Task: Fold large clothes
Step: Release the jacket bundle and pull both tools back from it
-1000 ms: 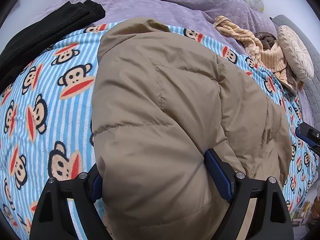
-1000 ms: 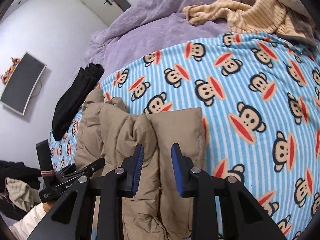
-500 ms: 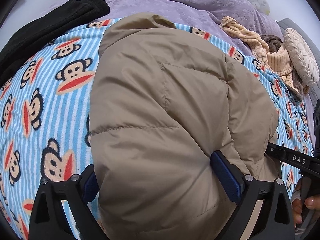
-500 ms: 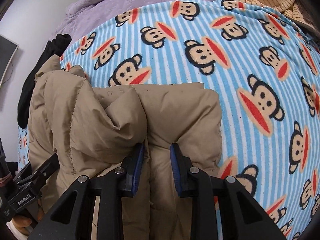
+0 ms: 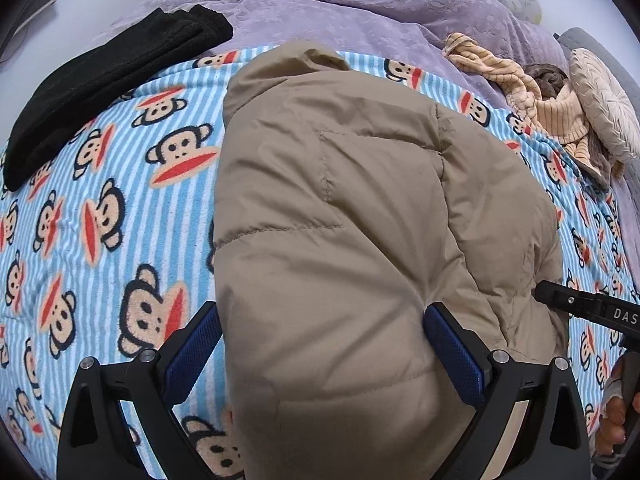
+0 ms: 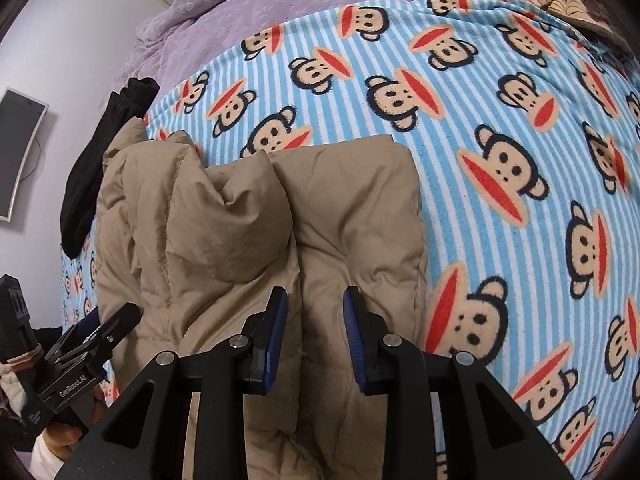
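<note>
Spread over a bed, a blue-and-white striped blanket [image 5: 100, 184] printed with cartoon monkey faces carries a puffy tan jacket [image 5: 360, 216], which lies bunched and partly folded near the blanket's close edge. Beyond the blanket lies a rumpled purple duvet [image 5: 340, 4], with a folded black garment [image 5: 104, 80] resting across its edge to the left. To the far right sit a crumpled yellow striped top [image 5: 532, 96] and a round cream cushion [image 5: 604, 104]. The left hand-held gripper [image 5: 320, 344] has its blue-padded fingers spread wide, one on each side of a thick roll of the jacket; whether they are squeezing it cannot be told. The right hand-held gripper [image 6: 314, 332] sits at the jacket's other end with its fingers close together, a narrow fold of the tan fabric standing between the pads. On the wall at left hangs a dark flat screen [image 6: 18, 148].
</note>
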`<state>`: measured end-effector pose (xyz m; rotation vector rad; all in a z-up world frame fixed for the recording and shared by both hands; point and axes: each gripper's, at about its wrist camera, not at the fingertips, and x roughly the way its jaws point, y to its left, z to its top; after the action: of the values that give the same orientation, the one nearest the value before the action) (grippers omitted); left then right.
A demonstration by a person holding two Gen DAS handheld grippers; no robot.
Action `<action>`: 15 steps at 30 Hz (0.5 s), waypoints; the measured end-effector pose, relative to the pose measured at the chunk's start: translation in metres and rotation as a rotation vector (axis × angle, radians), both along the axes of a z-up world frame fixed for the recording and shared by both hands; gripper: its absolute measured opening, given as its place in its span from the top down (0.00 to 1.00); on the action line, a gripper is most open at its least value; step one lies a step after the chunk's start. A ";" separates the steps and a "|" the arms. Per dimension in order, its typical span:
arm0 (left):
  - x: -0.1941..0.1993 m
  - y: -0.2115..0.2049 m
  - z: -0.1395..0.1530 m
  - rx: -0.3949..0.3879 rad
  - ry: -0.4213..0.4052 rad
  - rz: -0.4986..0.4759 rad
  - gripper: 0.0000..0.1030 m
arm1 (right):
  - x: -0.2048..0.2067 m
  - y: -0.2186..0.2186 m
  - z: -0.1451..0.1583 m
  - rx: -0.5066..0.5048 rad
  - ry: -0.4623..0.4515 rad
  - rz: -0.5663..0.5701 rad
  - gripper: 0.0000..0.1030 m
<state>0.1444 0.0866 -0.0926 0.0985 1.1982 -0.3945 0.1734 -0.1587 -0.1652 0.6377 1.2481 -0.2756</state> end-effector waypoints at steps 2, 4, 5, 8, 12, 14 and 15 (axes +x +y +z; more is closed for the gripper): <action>-0.005 0.005 0.006 0.010 -0.005 0.003 0.02 | -0.009 0.005 0.007 0.002 -0.007 0.004 0.69; -0.010 0.010 0.009 0.017 0.001 0.008 0.02 | -0.018 0.011 0.014 0.002 -0.013 0.006 0.69; -0.012 0.013 0.011 0.019 0.005 0.011 0.02 | -0.023 0.015 0.018 0.001 -0.016 0.006 0.69; -0.020 0.020 0.015 0.018 0.017 0.017 0.02 | -0.039 0.024 0.030 -0.019 -0.030 0.007 0.69; -0.035 0.025 0.019 0.025 0.018 0.011 0.02 | -0.060 0.041 0.036 -0.023 -0.043 0.004 0.69; -0.042 0.027 0.020 0.024 0.023 0.008 0.02 | -0.067 0.050 0.028 -0.012 -0.015 0.013 0.69; -0.045 0.029 0.019 0.023 0.029 0.006 0.02 | -0.069 0.053 0.022 -0.008 0.001 0.014 0.69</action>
<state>0.0991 0.1156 -0.0738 0.1094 1.2319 -0.3784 0.1043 -0.1058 -0.1428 0.6217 1.2513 -0.2696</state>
